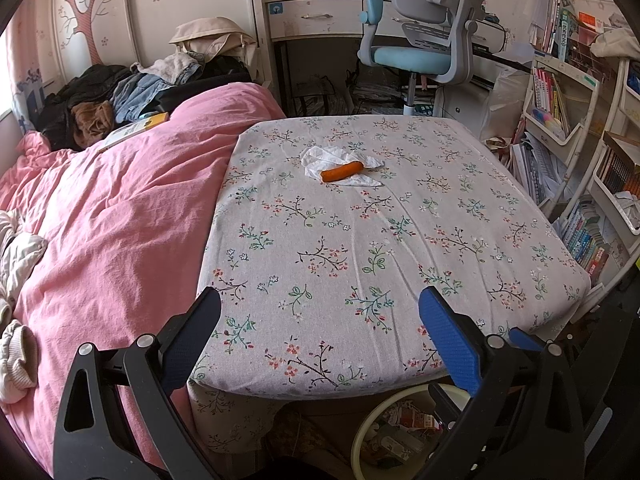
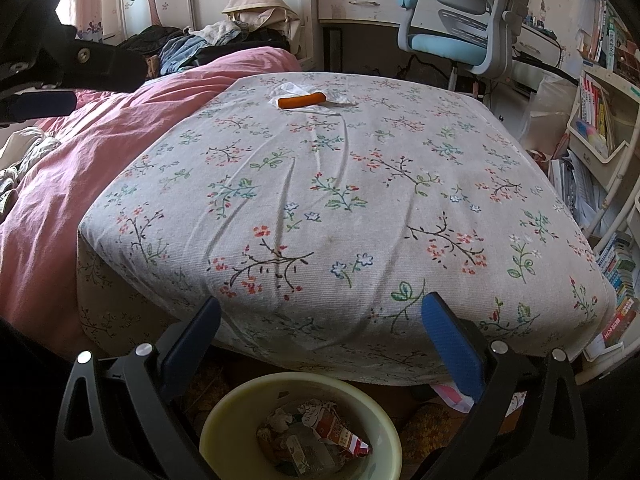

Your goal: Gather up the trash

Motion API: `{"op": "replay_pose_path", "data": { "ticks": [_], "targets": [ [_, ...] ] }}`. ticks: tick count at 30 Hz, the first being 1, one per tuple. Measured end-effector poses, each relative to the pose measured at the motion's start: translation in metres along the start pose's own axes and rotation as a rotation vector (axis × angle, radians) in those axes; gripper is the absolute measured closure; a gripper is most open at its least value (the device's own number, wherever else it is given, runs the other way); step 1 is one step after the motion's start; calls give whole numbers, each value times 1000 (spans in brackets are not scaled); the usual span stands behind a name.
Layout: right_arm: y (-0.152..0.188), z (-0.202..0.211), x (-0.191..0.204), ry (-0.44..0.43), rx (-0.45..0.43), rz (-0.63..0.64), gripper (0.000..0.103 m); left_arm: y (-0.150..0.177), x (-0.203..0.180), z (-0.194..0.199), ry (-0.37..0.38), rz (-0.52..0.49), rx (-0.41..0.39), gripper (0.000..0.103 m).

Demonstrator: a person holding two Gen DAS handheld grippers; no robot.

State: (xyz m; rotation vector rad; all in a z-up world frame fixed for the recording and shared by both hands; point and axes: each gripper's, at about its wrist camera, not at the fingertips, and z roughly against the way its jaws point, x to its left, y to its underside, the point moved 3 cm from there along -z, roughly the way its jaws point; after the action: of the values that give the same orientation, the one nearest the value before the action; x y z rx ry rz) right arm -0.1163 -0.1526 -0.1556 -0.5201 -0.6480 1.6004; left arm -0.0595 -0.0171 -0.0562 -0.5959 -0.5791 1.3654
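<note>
An orange sausage-shaped piece (image 1: pixel 342 171) (image 2: pixel 302 100) lies on a crumpled white tissue (image 1: pixel 326 158) (image 2: pixel 290 89) toward the far side of a floral-covered table (image 1: pixel 360 248) (image 2: pixel 340 200). A pale yellow-green bin (image 2: pixel 240 400) (image 1: pixel 366 420) holding wrappers and crumpled paper stands on the floor under the table's near edge. My left gripper (image 1: pixel 320 304) hangs open above the near part of the table, nothing between its blue pads. My right gripper (image 2: pixel 320 312) is open at the table's near edge, directly above the bin. The left gripper's black body (image 2: pixel 60 68) shows at the upper left of the right wrist view.
A bed with a pink duvet (image 1: pixel 112 208) adjoins the table's left side, with piled clothes (image 1: pixel 132 88) at its head. Behind the table stand a blue-grey desk chair (image 1: pixel 420 40) and a white desk (image 1: pixel 320 16). White book racks (image 1: pixel 568 120) crowd the right.
</note>
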Motion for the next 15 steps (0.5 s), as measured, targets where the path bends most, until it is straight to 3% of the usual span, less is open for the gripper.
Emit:
{"op": "replay_pose_path", "data": {
  "ticks": [15],
  "targets": [
    [0,0,0,1,0,1,6,0,0,0,0,-1,0,7]
  ]
}}
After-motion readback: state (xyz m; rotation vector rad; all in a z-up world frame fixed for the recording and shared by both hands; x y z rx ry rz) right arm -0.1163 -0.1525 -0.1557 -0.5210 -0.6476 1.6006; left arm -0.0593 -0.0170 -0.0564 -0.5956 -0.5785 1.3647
